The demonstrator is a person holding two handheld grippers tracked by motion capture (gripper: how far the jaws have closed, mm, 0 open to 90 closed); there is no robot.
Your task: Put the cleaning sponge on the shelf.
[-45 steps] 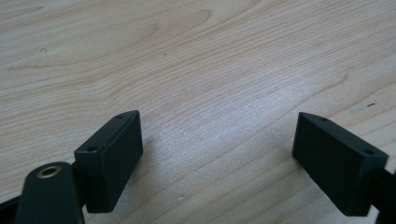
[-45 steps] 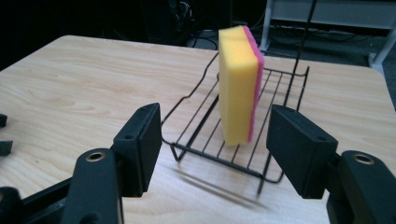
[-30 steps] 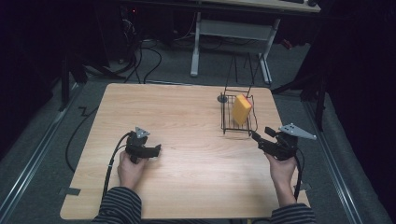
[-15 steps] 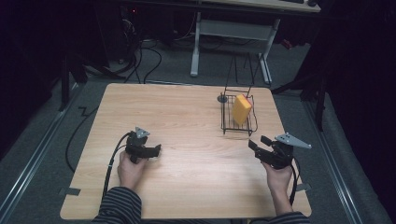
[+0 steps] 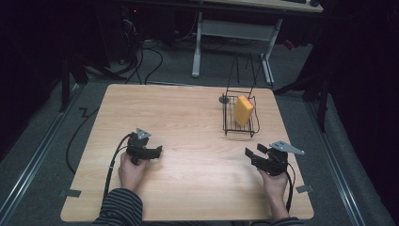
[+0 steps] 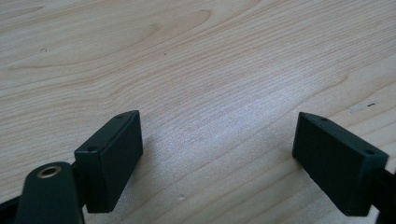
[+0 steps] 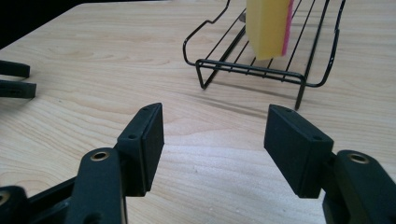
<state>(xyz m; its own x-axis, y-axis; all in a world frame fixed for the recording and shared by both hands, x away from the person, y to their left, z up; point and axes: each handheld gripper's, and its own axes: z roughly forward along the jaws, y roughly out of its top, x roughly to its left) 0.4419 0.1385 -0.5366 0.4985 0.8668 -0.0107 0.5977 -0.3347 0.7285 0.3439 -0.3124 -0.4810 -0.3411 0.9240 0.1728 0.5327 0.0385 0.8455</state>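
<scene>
A yellow sponge [image 5: 243, 110] with a pink side stands on edge in a black wire rack [image 5: 229, 123] at the back right of the wooden table [image 5: 188, 117]. In the right gripper view the sponge [image 7: 267, 25] and rack [image 7: 252, 70] sit ahead of the jaws. My right gripper [image 5: 252, 155] rests low near the table's front right, open and holding nothing; its own view shows the gripper [image 7: 214, 135] over bare wood. My left gripper [image 5: 157, 151] sits at the front left, open, and its own view shows the gripper [image 6: 217, 154] above bare table.
A small dark round object [image 5: 224, 100] lies beside the rack's back left corner. Cables trail from both grippers toward the front edge. Beyond the table stand a white desk frame [image 5: 233, 33] and floor cables [image 5: 155, 56]. The left gripper's jaws [image 7: 16, 79] appear at the right gripper view's left edge.
My right gripper has drawn back from beside the rack toward the front right of the table. The left gripper has stayed put.
</scene>
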